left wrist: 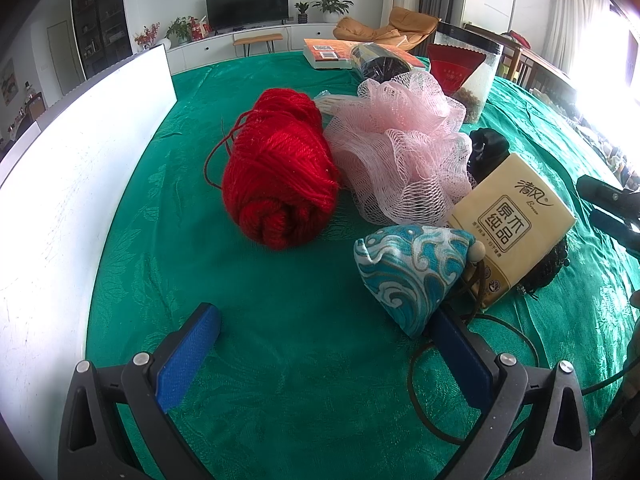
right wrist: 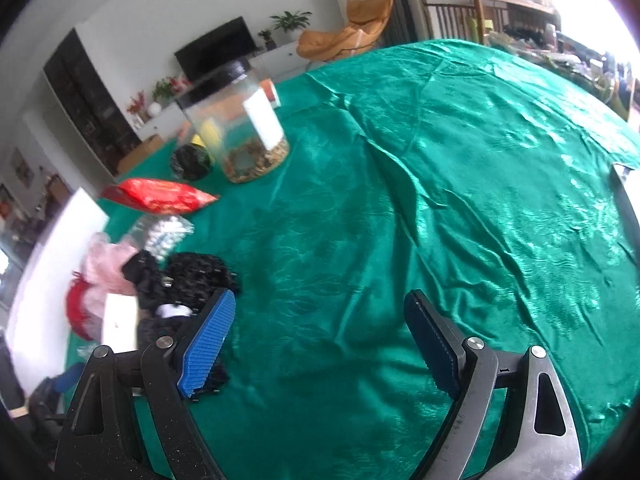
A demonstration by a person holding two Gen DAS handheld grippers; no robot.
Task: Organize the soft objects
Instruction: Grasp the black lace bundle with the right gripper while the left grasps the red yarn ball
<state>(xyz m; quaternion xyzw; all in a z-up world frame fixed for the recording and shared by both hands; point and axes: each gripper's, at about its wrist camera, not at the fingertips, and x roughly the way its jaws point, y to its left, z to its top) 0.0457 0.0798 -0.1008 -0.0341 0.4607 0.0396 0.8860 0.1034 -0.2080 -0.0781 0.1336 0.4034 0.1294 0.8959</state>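
In the left wrist view a red yarn ball (left wrist: 280, 176) lies on the green tablecloth (left wrist: 280, 320), with a pink mesh bath puff (left wrist: 400, 148) to its right. A blue patterned pouch (left wrist: 408, 268) with a brown cord lies just ahead of my left gripper's right finger. A tissue pack (left wrist: 512, 228) leans on black items (left wrist: 488, 148). My left gripper (left wrist: 324, 328) is open and empty. My right gripper (right wrist: 320, 316) is open and empty over bare cloth; black fabric (right wrist: 192, 276) lies by its left finger, and the pink puff (right wrist: 108, 264) and yarn (right wrist: 78, 308) lie further left.
A white box wall (left wrist: 80, 184) stands at the left. A clear jar (right wrist: 236, 128) with a black lid, a red packet (right wrist: 160, 196), a book (left wrist: 328, 54) and a dark roll (left wrist: 380, 64) stand at the far side. The right gripper shows at the left view's right edge (left wrist: 612, 208).
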